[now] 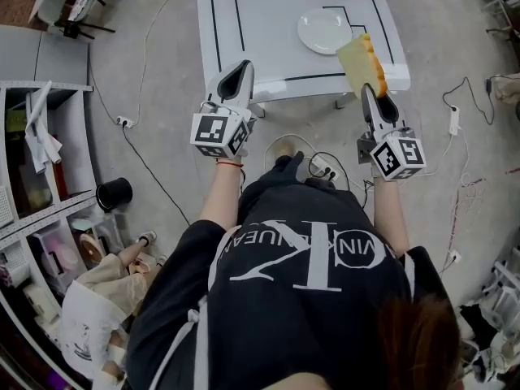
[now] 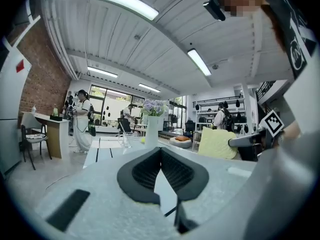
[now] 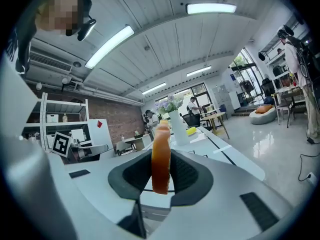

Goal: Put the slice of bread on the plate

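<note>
A pale slice of bread (image 1: 360, 62) with a brown crust stands on edge between the jaws of my right gripper (image 1: 368, 89), which is shut on it. The slice hangs over the near right corner of the white table (image 1: 268, 47). In the right gripper view the bread (image 3: 161, 159) shows crust-on, pinched between the black pads. A round white plate (image 1: 323, 29) lies on the table just beyond and left of the slice. My left gripper (image 1: 241, 70) is held at the table's near edge, shut and holding nothing; its pads (image 2: 145, 171) meet at the tips.
A white vase (image 2: 152, 129) of flowers and a glass (image 2: 127, 138) stand further along the table. Grey shelves (image 1: 36, 161) line the left side, with a black pot (image 1: 114, 193) and cables (image 1: 154, 177) on the floor. A person (image 1: 97, 299) crouches at the lower left.
</note>
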A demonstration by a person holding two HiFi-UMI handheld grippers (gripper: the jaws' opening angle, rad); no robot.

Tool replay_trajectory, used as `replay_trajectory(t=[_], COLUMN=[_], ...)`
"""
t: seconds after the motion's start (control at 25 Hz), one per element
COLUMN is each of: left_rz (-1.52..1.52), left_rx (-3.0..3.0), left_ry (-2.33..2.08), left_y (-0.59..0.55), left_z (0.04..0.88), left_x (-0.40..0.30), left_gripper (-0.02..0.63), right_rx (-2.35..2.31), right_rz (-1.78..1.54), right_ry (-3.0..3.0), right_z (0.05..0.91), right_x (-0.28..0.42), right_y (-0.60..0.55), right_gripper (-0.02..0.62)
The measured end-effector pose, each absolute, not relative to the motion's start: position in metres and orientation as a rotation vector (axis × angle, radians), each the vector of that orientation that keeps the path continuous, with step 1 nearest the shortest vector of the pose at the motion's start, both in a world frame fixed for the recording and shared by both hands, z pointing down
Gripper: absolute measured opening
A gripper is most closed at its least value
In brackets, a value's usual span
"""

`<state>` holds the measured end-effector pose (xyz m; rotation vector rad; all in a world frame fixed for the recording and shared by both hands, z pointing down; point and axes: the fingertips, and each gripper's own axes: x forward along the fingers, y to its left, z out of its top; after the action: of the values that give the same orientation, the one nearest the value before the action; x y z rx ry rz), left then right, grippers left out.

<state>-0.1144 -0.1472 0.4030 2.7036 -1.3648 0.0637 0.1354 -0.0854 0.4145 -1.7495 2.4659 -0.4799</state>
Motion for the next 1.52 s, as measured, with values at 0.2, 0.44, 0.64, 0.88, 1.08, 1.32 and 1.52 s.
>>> replay_trajectory(t=[0.2,0.44,0.64,0.88,1.08,1.32,1.52], left_rz=[0.063,0.035,0.038,0.047,0.062,0.081,0.082], left_rx=[2.751,2.767,2.770,2.766,2.739,2.684,2.638], left_ry=[-1.262,-1.190,-1.139,-1.134,-1.186,-1.290,-1.336], left_y=[-0.180,-0.204,-0.202,-0.209,-0.222,-0.250,-0.265], left_z=[0.405,0.409,0.414,0.414,0.420,0.419,0.421], left_x=[-0.117,-0.117,-0.107,-0.105,-0.100,-0.098,-0.070], left_gripper=[0.011,0.011,0.011,0.011,0.011,0.011,0.011], right_rx=[-1.805,-1.801,-1.806,-1.811,-1.745,-1.577,-1.478], right_rz=[-0.474,-0.455,-0.455,-0.495,-0.558,-0.762,-0.856], right_ry=[2.430,2.424,2.459,2.445,2.501,2.546,2.632], right_z=[0.415,0.409,0.410,0.414,0.428,0.444,0.452], right_x=[0.120,0.105,0.105,0.110,0.113,0.110,0.115], right_y=[-0.110,-0.125,-0.123,-0.135,-0.155,-0.203,-0.232], right_gripper=[0.094,0.094,0.094,0.094,0.094,0.094,0.095])
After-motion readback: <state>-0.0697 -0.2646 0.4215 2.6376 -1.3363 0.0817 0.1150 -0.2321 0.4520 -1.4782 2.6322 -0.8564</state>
